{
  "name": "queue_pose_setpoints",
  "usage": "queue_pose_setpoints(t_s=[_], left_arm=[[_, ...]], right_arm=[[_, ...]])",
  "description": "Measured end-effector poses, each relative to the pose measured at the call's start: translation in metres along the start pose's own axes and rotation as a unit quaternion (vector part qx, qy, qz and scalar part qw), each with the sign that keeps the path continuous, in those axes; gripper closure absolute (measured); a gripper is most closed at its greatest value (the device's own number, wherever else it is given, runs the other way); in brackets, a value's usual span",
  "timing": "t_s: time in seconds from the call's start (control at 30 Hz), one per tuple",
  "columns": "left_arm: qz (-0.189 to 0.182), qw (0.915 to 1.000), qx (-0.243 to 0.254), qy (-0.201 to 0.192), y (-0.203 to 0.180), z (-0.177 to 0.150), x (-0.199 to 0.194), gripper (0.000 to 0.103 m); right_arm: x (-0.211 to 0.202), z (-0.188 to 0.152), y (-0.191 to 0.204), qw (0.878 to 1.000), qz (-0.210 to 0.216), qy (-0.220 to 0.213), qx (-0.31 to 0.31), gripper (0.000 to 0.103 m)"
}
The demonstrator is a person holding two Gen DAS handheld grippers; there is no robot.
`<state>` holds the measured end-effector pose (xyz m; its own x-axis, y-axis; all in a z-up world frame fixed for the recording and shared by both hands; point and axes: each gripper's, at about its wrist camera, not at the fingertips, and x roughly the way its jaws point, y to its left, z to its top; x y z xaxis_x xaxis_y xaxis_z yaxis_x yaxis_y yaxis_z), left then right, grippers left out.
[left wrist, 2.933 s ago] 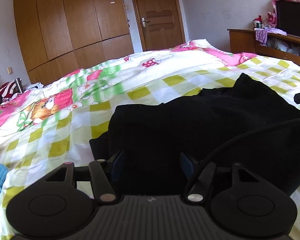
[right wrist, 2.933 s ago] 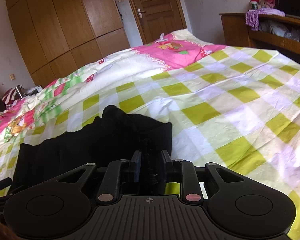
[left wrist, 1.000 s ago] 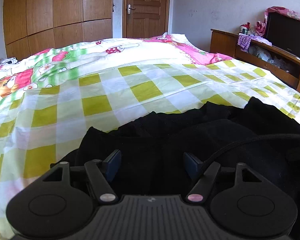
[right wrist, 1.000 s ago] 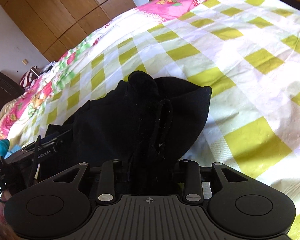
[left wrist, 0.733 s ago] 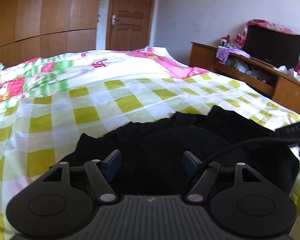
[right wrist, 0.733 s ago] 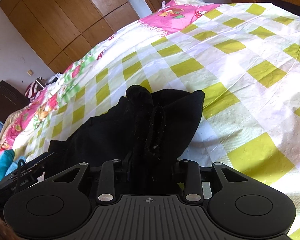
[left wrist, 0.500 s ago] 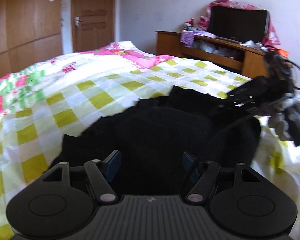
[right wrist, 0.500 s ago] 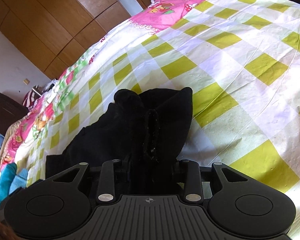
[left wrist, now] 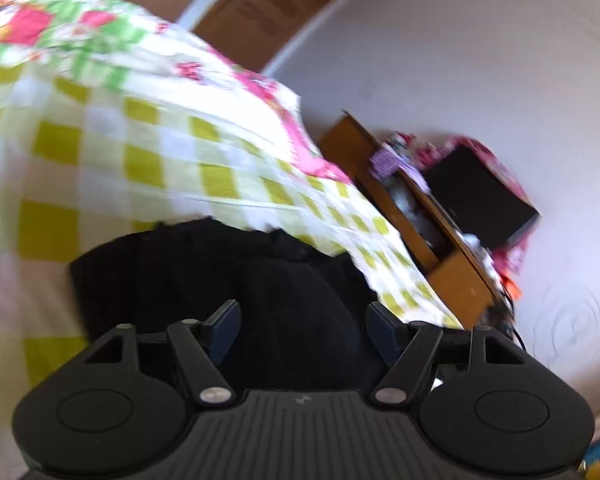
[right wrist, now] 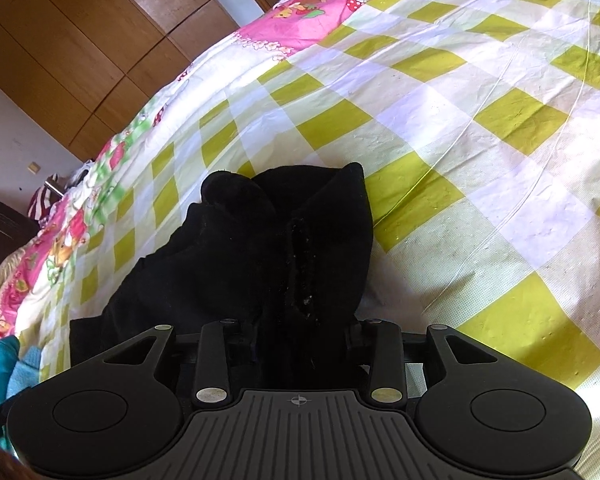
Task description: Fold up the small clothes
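Right wrist view: a black garment [right wrist: 260,248] is seen lying bunched on the checked bed [right wrist: 480,128], stretching away from the right gripper [right wrist: 302,340] toward the upper left, with its near end drawn in between the fingers [right wrist: 356,338]. The long axis is judged to run roughly along the line the gripper points. The jaws are opening at a middling gap, and the thick fold of cloth lies between them; whether the pads press on it cannot be told, since the dark fabric hides them.

From the left wrist view, blurred and tilted, the same garment [left wrist: 228,272] is seen just ahead of and under the left gripper [left wrist: 302,320]. Its blue fingers [left wrist: 224,320] stand wide apart over the cloth, and nothing is seen clamped between them.

The right hand is judged the nearer to a usable edge, so the coming fold probably turns on that end.
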<state>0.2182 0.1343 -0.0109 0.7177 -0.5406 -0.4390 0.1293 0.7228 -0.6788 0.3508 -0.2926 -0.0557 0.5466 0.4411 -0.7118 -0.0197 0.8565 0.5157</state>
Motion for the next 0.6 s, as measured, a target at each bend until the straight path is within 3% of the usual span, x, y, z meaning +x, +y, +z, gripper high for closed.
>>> queue_pose_setpoints(t_s=[0.03,0.07,0.1,0.13,0.17,0.27,0.3,0.33,0.4,0.6], left_arm=[[0.080,0.9967,0.013,-0.004,0.001,0.001,0.003,0.022],[0.166,0.9841,0.063,0.002,-0.007,-0.001,0.011,0.025],[0.230,0.9662,0.118,0.002,-0.017,-0.008,0.019,0.026],[0.256,0.9544,0.154,-0.001,-0.025,-0.014,0.024,0.026],[0.268,0.9465,0.179,0.001,-0.033,-0.023,0.030,0.026],[0.283,0.9343,0.216,-0.018,-0.055,-0.038,0.036,0.026],[0.299,0.9254,0.233,-0.020,-0.061,-0.045,0.041,0.026],[0.312,0.9182,0.243,-0.008,-0.063,-0.051,0.050,0.026],[0.335,0.9070,0.248,0.060,-0.056,-0.059,0.077,0.025],[0.331,0.9189,0.206,0.059,-0.045,-0.060,0.076,0.025]], right_arm=[[0.000,0.000,-0.002,1.000,0.000,0.001,0.001,0.068],[0.000,0.000,-0.003,1.000,0.000,0.002,0.004,0.069],[-0.002,0.001,-0.004,1.000,0.001,-0.001,0.008,0.070],[-0.004,0.000,-0.003,1.000,0.000,-0.006,0.006,0.070],[-0.007,-0.001,0.001,1.000,-0.005,-0.012,-0.004,0.072],[-0.012,-0.004,0.017,0.998,-0.023,-0.030,-0.044,0.073],[-0.014,-0.005,0.022,0.998,-0.028,-0.033,-0.055,0.074],[-0.016,-0.005,0.025,0.997,-0.032,-0.035,-0.060,0.074],[-0.019,-0.005,0.029,0.996,-0.033,-0.041,-0.065,0.076],[-0.038,-0.004,0.055,0.994,-0.035,-0.059,-0.091,0.077]])
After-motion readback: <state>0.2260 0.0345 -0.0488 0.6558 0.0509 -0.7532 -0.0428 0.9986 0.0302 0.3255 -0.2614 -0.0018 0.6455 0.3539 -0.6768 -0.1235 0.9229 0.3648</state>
